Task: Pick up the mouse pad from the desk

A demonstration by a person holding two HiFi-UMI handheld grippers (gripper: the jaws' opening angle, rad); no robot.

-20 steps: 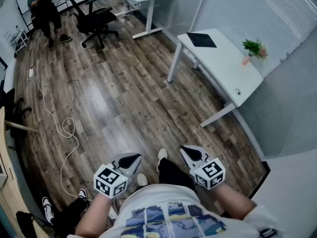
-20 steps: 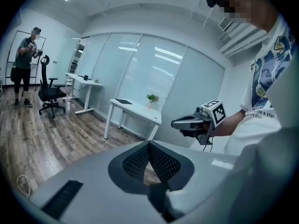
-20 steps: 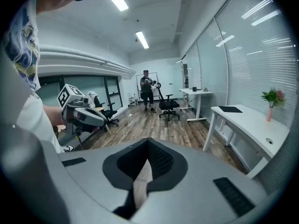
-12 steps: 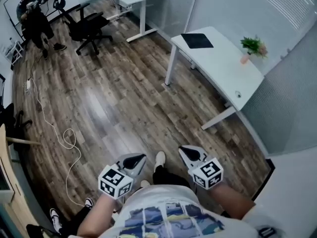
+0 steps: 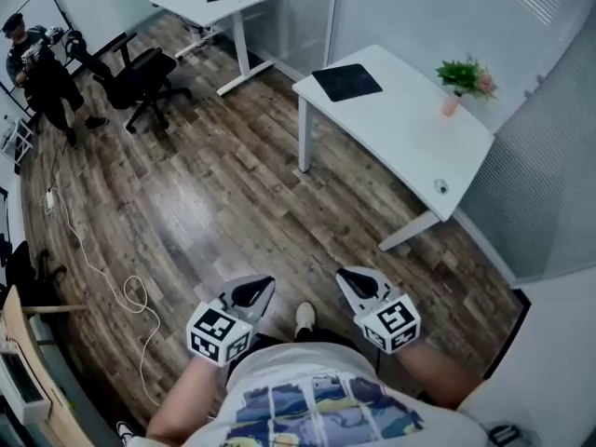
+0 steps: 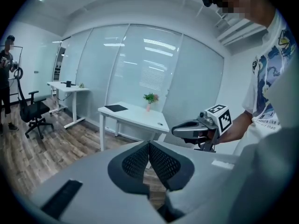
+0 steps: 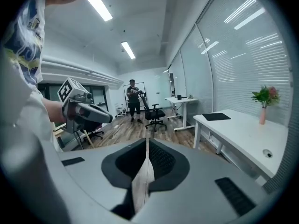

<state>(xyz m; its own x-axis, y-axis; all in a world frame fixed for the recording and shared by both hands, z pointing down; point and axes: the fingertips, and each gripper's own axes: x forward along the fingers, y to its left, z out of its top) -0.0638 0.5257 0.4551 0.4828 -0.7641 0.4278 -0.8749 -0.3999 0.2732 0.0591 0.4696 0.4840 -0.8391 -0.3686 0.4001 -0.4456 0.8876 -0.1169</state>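
Head view: mouse pad (image 5: 346,82) lies flat at the worktop's (image 5: 414,138) far end, well ahead. Left hand-held gripper (image 5: 264,285) and right hand-held gripper (image 5: 343,276) are closed, empty. Thin, light, floppy, we reckon: pinch an edge.

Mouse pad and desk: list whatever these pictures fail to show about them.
- Mouse pad: thickness and texture, too small in every view.
- Desk: underside and far legs, hidden by its own top in the head view.
- Small round thing on the desk: too small to identify.
- Desk's near end, right gripper view: cut off by the dark rim.
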